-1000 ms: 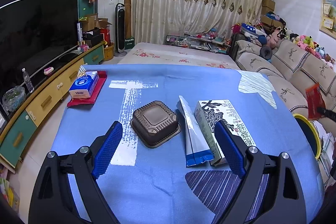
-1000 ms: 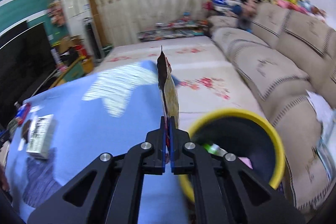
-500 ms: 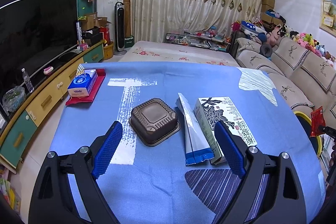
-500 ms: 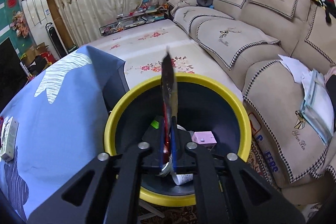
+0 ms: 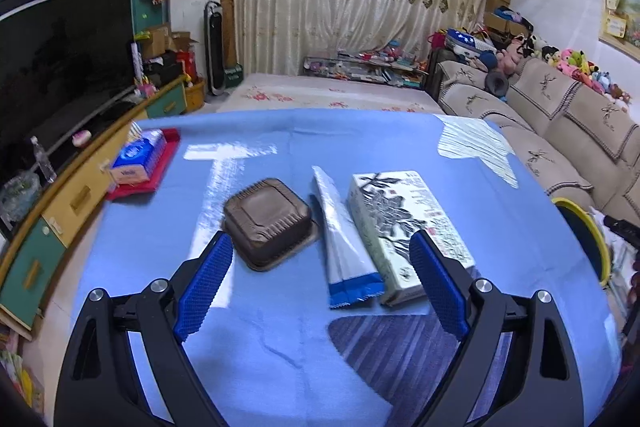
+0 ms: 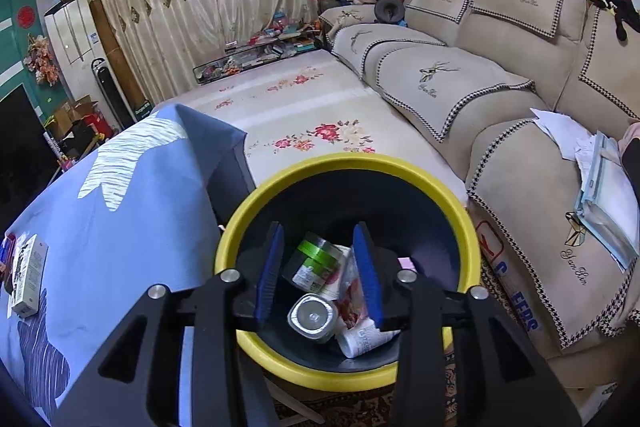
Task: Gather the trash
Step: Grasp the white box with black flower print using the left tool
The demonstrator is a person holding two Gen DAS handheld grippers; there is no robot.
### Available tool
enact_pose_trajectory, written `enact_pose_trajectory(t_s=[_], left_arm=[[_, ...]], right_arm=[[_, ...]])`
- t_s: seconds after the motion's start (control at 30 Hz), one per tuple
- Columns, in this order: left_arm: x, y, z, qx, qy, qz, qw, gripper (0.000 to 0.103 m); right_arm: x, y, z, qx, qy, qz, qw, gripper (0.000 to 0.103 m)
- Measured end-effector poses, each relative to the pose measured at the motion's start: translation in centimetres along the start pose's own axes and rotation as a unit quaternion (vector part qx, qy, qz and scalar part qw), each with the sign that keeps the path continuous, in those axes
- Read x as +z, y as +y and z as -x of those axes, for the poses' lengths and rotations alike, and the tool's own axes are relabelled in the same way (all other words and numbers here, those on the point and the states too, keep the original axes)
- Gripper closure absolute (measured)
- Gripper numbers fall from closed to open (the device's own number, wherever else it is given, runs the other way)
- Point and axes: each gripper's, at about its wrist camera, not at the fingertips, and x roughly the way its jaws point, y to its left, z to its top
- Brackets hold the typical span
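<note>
Right wrist view showed our right gripper (image 6: 318, 269) spread apart with nothing between its blue pads (image 6: 269, 273), poised over the mouth of the yellow-rimmed bin (image 6: 460, 211). Inside the bin lay a green-banded jar (image 6: 316, 259), a silver-capped container (image 6: 311, 315), a red-and-white wrapper (image 6: 352, 301) and a white tube (image 6: 364, 339), all crowded together at the bottom. The bin stood on the floor between the blue table (image 6: 120, 227) and the beige sofa (image 6: 500, 99).

From the left wrist view we saw our left gripper (image 5: 320, 283) also released wide and gripping nothing, above the near part of the blue tablecloth (image 5: 280, 347). Ahead of it lay the trash not yet collected: a brown square tray (image 5: 267, 221) turned upside down just beyond the left pad, a silver and blue sachet (image 5: 344, 247) beside it, and a printed white box (image 5: 404, 227) touching the sachet's right edge. A tissue pack (image 5: 138, 159) sat on a red mat (image 5: 158, 175) at the table's far left. We could see the bin's yellow rim (image 5: 598, 251) at the right edge.
</note>
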Motion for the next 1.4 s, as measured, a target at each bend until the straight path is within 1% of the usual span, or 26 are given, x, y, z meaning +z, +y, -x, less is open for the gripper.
enact_pose_trajectory(t_s=[0.1,0.23,0.37,0.43,0.53,0.6,0.77,0.97,1.07,1.17,1.4], left_arm=[[0.2,-0.9,-0.3,-0.022,0.019,0.003,0.9996,0.014],[0.5,-3.5,-1.0,-0.046,0.043,-0.013,0.9979,0.014],[0.9,-6.1,-2.7,-0.050,0.074,-0.023,0.9957,0.014],[1.2,-7.1,-3.6,-0.046,0.084,-0.024,0.9951,0.014],[2.0,-8.3,-5.3,-0.027,0.094,-0.027,0.9949,0.014],[2.4,-8.7,-6.3,-0.028,0.101,-0.024,0.9942,0.014],[3.0,-9.1,-8.8,0.002,0.113,-0.019,0.9934,0.014],[2.9,-9.4,-10.5,0.015,0.124,-0.020,0.9920,0.013],[2.8,-10.2,-10.8,0.017,0.121,-0.044,0.9915,0.013],[2.9,-10.9,-11.1,0.020,0.124,-0.054,0.9907,0.013],[2.6,-14.0,-11.6,0.002,0.131,-0.102,0.9861,0.013]], right_arm=[[-0.1,0.0,0.1,0.005,-0.001,0.000,1.000,0.068],[-0.1,-0.3,0.3,0.009,-0.007,-0.008,1.000,0.067],[-0.1,-0.4,0.5,0.016,-0.011,-0.011,1.000,0.065],[-0.2,-0.3,0.6,0.020,-0.012,-0.009,1.000,0.063],[-0.2,0.1,0.6,0.025,-0.012,-0.005,1.000,0.062],[-0.3,0.3,0.5,0.028,-0.010,-0.004,1.000,0.062],[-0.5,0.6,0.1,0.031,-0.004,-0.001,1.000,0.062],[-0.5,0.8,-0.1,0.031,-0.001,-0.002,1.000,0.062],[-0.4,0.8,-0.1,0.030,-0.001,-0.002,1.000,0.061],[-0.3,0.8,-0.1,0.031,0.000,-0.001,1.000,0.061],[-0.3,0.9,-0.1,0.034,0.000,0.000,0.999,0.058]])
